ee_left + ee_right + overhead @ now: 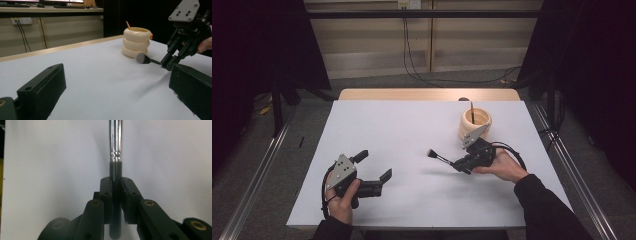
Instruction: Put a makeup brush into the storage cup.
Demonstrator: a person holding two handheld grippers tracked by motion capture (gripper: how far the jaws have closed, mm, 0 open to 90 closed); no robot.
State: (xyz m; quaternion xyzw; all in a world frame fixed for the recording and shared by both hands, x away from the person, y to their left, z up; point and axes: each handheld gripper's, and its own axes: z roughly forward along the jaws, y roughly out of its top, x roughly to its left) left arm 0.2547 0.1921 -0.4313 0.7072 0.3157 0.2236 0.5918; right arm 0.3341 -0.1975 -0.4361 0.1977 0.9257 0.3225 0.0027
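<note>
white tabletop mostly bare. my right gripper is clamped on the makeup brush handle, brush held level above mid-table, bristles pointing left. i'd tip it upright before going for the ringed cream holder just behind, minding the brush already in it. left gripper idle, jaws apart, well clear; plenty of room front-left.

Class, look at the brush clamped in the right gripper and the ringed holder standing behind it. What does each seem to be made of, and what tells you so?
Makeup brush: a glossy black handle, probably plastic or lacquered wood; a bright, mirror-like collar, likely polished metal; soft greyish bristles.
Cream ringed holder: three stacked bulging rings with a smooth, slightly shiny surface, suggesting glazed ceramic or moulded plastic; the look leaves it open.
</note>
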